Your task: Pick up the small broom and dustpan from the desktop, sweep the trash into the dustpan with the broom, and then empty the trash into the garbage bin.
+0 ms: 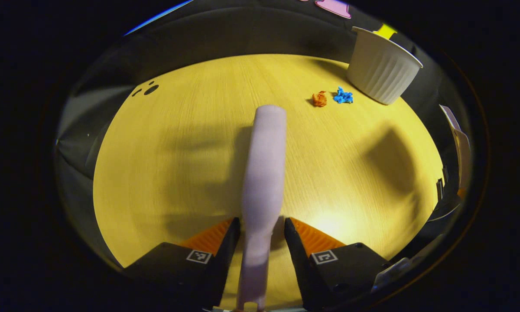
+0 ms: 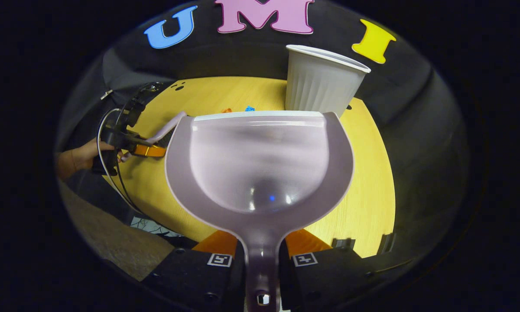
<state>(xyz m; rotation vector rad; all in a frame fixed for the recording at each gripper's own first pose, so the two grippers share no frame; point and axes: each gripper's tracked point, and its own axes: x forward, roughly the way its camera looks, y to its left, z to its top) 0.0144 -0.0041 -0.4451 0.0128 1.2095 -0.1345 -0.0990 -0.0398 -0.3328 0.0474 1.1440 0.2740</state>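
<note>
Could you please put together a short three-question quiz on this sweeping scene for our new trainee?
1. True or false: the right tool holds the dustpan by its handle.
2. Which colours are the two scraps of trash on the desktop? A. orange and blue B. red and green C. white and black
3. Fill in: the left tool grips the pale handle of the ____.

Key:
1. True; both fingers press on the handle.
2. A; the orange scrap and the blue scrap lie side by side near the white garbage bin.
3. broom.
</note>
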